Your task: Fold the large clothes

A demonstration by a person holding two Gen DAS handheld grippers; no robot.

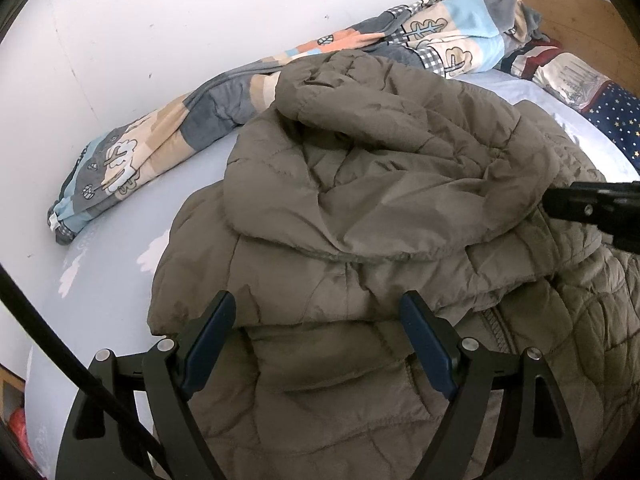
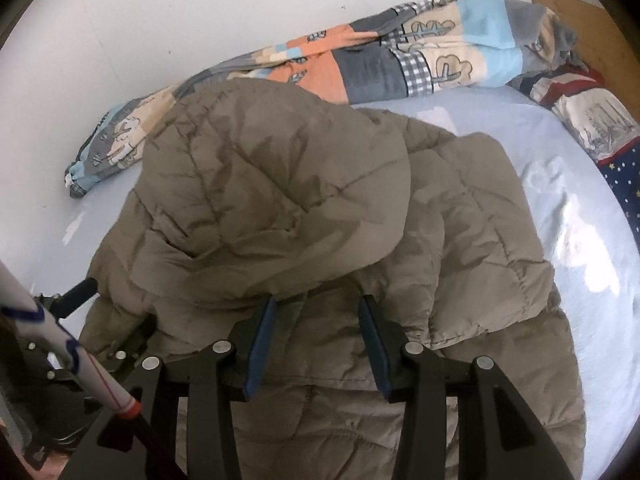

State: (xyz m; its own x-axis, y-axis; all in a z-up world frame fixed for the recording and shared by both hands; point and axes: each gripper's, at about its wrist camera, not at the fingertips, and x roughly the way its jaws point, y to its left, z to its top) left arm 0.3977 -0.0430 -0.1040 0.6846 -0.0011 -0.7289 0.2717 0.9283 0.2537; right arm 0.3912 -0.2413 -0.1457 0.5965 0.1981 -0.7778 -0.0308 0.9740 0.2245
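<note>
My left gripper [image 1: 316, 344] hangs over the near part of the olive-brown quilted puffer coat [image 1: 372, 208], jaws wide apart, nothing between the pads, fabric just below them. My right gripper [image 2: 318, 340] has jaws partly apart, straddling a low ridge of coat fabric right under the edge of the folded-over hood flap [image 2: 276, 200]; pads don't look pressed on it, so I read it as loose, not clamped. The coat lies bunched on the pale blue bed sheet [image 2: 560, 216], directly ahead of and under both grippers

Risks as I judge them:
- the puffy fill is springy, so the flap ahead of my right gripper could flop back open once nothing pins it
- slick shell plus thick layers: a shallow pinch takes only the top layer, and the rest slides off and skews the fold
- fabric is humped between the right pads; a lift from here could snag it and drag the fold crooked
- both grippers sit close; my right one shows at the right edge of the left view, so they could bump when reaching inward
- the black cable [image 1: 60, 356] crosses left of my left gripper and could catch

Room: open sheet lies to the right of my right gripper and ahead-left of my left one. Far ahead, a rolled patchwork quilt in grey, peach and light blue [image 1: 208, 108] lies along the white wall [image 1: 180, 20], which caps forward room. A navy starred pillow [image 1: 616, 120] and wooden headboard [image 1: 568, 8] close the far right
</note>
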